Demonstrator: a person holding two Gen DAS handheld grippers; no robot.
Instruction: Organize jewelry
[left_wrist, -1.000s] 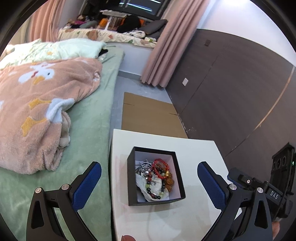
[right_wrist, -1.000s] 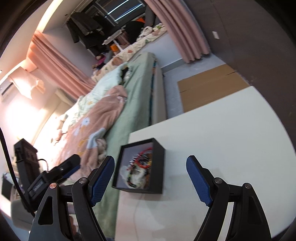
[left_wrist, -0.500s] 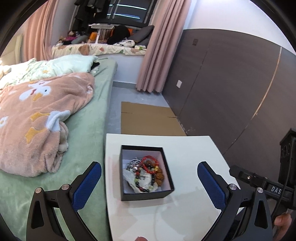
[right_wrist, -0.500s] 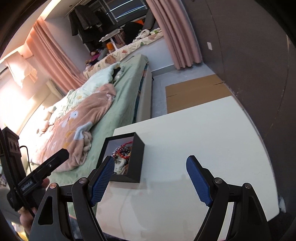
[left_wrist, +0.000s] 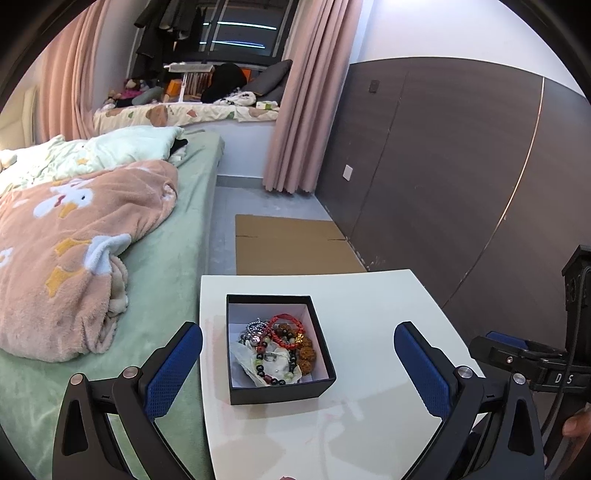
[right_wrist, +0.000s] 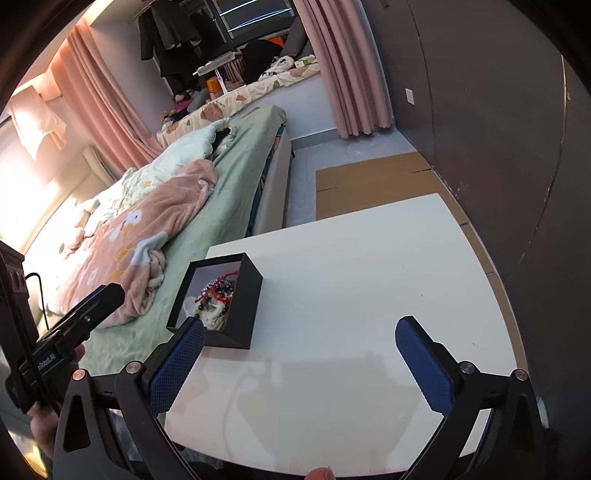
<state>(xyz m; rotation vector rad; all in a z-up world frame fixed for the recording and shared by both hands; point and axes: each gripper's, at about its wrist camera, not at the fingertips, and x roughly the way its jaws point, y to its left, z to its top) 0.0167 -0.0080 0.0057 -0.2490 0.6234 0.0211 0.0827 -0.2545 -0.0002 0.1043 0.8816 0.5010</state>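
A black open box (left_wrist: 280, 387) (right_wrist: 243, 306) stands on the white table (left_wrist: 369, 424) (right_wrist: 351, 295) near its left edge. Inside lies a tangle of jewelry (left_wrist: 279, 345) (right_wrist: 216, 291): a red cord bracelet, dark bead strings, brown seed beads and a silver chain on white paper. My left gripper (left_wrist: 298, 369) hangs open in front of the box, with its blue pads apart on either side and nothing between them. My right gripper (right_wrist: 301, 363) is to the right of the box over bare tabletop; its jaws are opening wide and hold nothing.
A bed (left_wrist: 166, 258) with green sheet and a pink blanket (left_wrist: 74, 229) runs along the table's left side. Flat cardboard (left_wrist: 291, 243) lies on the floor beyond the table. A dark panelled wall (left_wrist: 461, 166) stands to the right. Pink curtains (left_wrist: 306, 110) hang at the back.
Both grippers have drawn back from the box and levelled out, so the box looks smaller and farther. The right gripper's pads stand wider apart than before.
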